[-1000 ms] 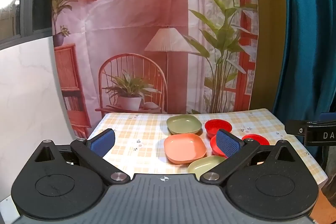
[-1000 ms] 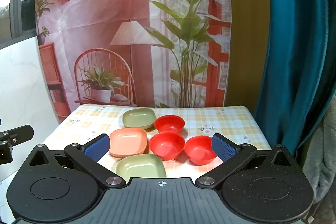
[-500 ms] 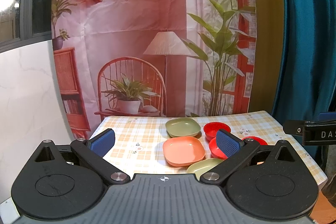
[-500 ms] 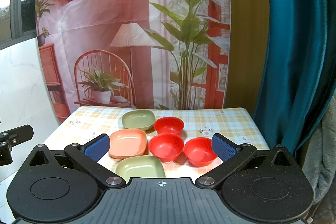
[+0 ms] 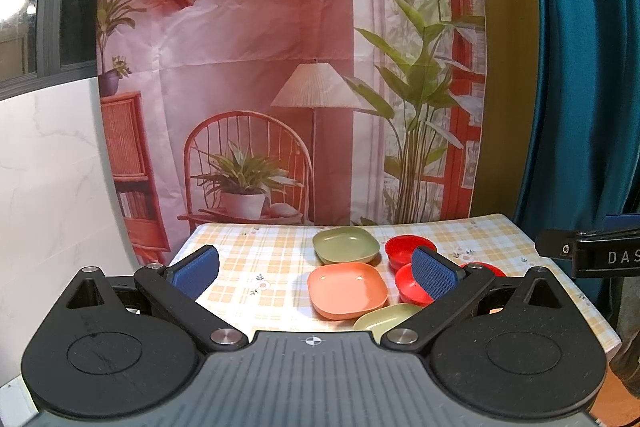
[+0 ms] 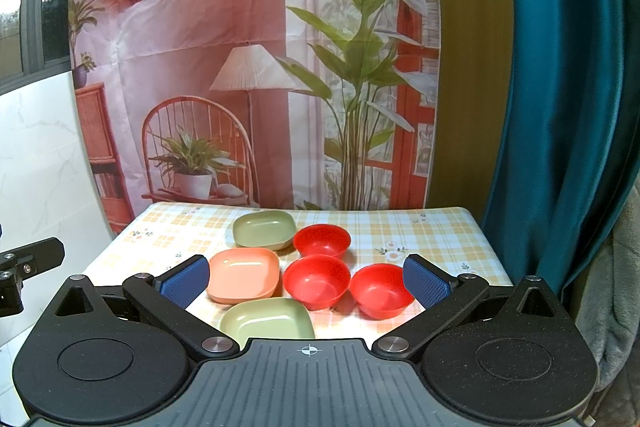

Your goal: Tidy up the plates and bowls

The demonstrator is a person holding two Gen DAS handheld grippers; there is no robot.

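Observation:
On the checked tablecloth (image 6: 420, 231) stand a far green plate (image 6: 264, 229), an orange plate (image 6: 243, 275), a near green plate (image 6: 267, 319) and three red bowls: far (image 6: 322, 239), middle (image 6: 316, 279) and right (image 6: 379, 290). The left wrist view shows the far green plate (image 5: 346, 244), the orange plate (image 5: 347, 289), the near green plate (image 5: 384, 317) and red bowls (image 5: 404, 247), partly behind a finger. My left gripper (image 5: 314, 271) and right gripper (image 6: 306, 281) are both open and empty, held above the table's near edge.
A printed backdrop (image 6: 256, 67) hangs behind the table. A teal curtain (image 6: 560, 87) hangs at the right. A white marble wall (image 5: 48, 167) is at the left. The other gripper's body shows at the right edge of the left wrist view (image 5: 592, 255).
Both cameras have tilted slightly upward or back, so the table and dishes sit lower in view. No dish has moved. Both grippers stay open.

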